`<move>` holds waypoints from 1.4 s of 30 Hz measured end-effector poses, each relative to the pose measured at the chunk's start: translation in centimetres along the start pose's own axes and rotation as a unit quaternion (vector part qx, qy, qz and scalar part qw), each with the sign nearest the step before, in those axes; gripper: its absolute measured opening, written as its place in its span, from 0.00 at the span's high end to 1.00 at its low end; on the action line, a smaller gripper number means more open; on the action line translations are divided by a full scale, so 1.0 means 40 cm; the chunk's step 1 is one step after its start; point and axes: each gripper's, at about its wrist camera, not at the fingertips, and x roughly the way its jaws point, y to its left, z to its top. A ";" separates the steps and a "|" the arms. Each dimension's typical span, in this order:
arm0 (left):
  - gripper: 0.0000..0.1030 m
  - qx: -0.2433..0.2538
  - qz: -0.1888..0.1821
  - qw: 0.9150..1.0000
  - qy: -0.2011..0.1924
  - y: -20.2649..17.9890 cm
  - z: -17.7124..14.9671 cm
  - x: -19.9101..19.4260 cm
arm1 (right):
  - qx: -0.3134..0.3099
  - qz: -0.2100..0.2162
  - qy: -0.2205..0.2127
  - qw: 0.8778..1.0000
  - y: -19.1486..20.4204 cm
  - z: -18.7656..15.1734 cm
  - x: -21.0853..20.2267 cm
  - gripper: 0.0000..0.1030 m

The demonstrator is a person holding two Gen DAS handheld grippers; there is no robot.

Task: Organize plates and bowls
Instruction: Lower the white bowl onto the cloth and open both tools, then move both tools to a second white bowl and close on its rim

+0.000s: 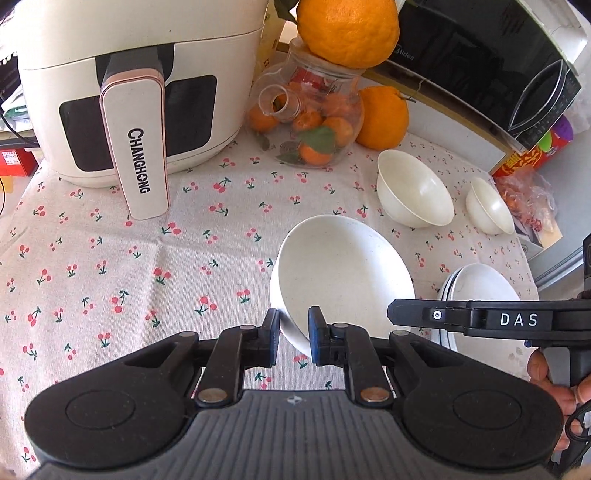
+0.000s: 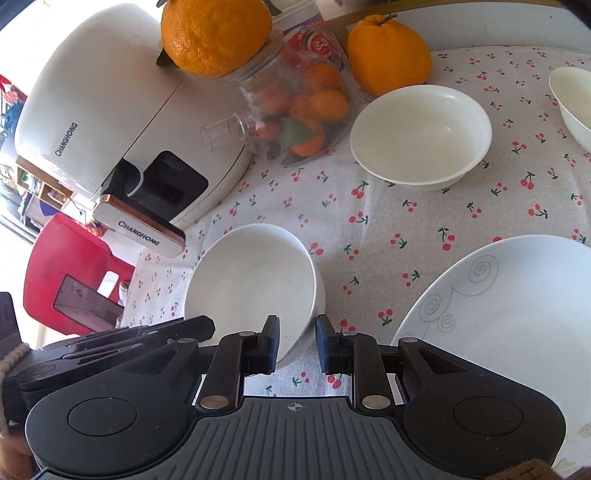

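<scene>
A white speckled bowl (image 1: 341, 266) is tilted above the cherry-print cloth, and my left gripper (image 1: 293, 334) is shut on its near rim. The same bowl (image 2: 251, 280) shows in the right wrist view, where my right gripper (image 2: 297, 341) is open with the bowl's rim between its pads. A cream bowl (image 1: 413, 192) (image 2: 421, 133) and a smaller cream bowl (image 1: 487, 206) (image 2: 572, 99) stand behind. A stack of white plates (image 1: 480, 284) with a swirl pattern (image 2: 509, 302) lies at the right. The right gripper's body (image 1: 491, 319) crosses the left wrist view.
A white air fryer (image 1: 129, 92) with a protruding handle (image 1: 136, 147) stands at the back left. A glass jar of small oranges (image 1: 310, 114) carries a big orange (image 1: 347, 29); another orange (image 1: 384, 118) sits beside it. A black microwave (image 1: 487, 59) is at the back right.
</scene>
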 end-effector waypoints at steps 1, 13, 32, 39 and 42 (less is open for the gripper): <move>0.86 -0.002 -0.001 1.000 0.003 0.004 -0.001 0.001 | -0.001 0.000 0.001 1.000 0.001 -0.002 0.001 0.78; 0.82 -0.015 -0.004 1.000 0.018 0.012 -0.007 0.013 | -0.024 -0.014 0.000 1.000 0.014 -0.008 0.010 0.78; 0.41 0.017 0.020 1.000 -0.018 -0.023 0.012 -0.002 | -0.085 -0.058 -0.064 0.993 0.043 -0.005 -0.066 0.38; 0.11 0.041 0.052 0.997 -0.040 -0.066 0.026 0.006 | -0.086 -0.070 -0.087 0.990 0.032 0.006 -0.089 0.23; 0.06 0.043 0.066 0.996 -0.044 -0.081 0.034 0.016 | -0.078 -0.077 -0.095 0.989 0.017 0.016 -0.097 0.17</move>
